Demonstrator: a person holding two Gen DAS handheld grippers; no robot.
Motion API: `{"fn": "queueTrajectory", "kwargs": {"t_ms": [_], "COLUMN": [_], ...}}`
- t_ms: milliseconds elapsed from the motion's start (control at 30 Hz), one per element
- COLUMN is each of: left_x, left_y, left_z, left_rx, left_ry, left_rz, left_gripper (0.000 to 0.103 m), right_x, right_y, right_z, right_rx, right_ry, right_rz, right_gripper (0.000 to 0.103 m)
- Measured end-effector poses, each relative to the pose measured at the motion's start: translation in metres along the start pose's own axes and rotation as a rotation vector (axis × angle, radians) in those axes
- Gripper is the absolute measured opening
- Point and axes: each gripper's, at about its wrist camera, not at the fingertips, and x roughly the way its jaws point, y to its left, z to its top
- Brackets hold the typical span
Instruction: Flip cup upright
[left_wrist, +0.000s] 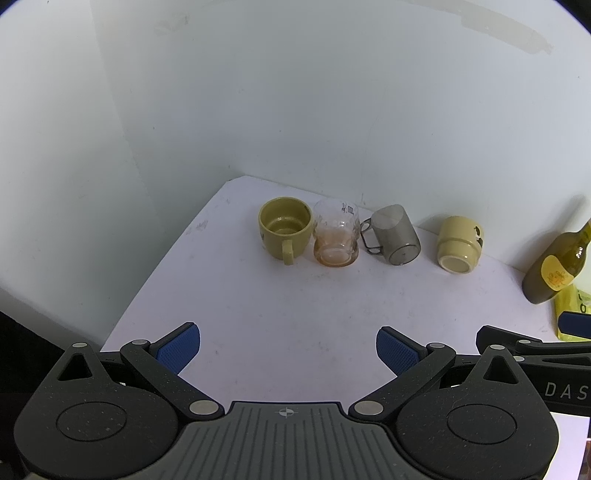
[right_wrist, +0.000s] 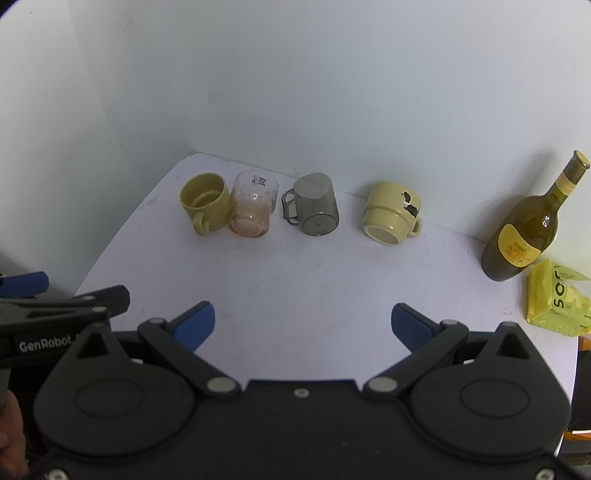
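Hovering over the table (right_wrist: 295, 280), left tongs (left_wrist: 288, 350) and right tongs (right_wrist: 303, 325) were spread apart, empty; cream cup (right_wrist: 391, 218) sat upside down near the wall, right of the grey cup (right_wrist: 316, 210).

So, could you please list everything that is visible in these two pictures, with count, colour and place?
mustard mug: 1, dark yellow, far left of the row
glass cup: 1, clear with orange tint, touching the mustard mug
grey cup: 1, smoky grey, middle of the row
cream mug: 1, pale yellow, right of the row
bottle: 1, olive, yellow label, far right
packet: 1, yellow, beside the bottle
table: 1, white
left gripper: 1, black, blue pads, open
right gripper: 1, black, blue pads, open
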Motion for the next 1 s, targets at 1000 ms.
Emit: {"fn": "queueTrajectory", "kwargs": {"t_ms": [1000], "left_x": [-0.0047], "left_y": [0.0024], "left_z": [-0.0041], "left_rx": [-0.016], "left_ry": [-0.014], "left_rz": [-0.026], "left_gripper": [0.103], "right_x": [-0.0051], "right_y": [0.0039], "right_z": [0.0004], "right_rx": [-0.001], "right_ry": [-0.013], "right_rz": [-0.022], "right_gripper": [0.103]}}
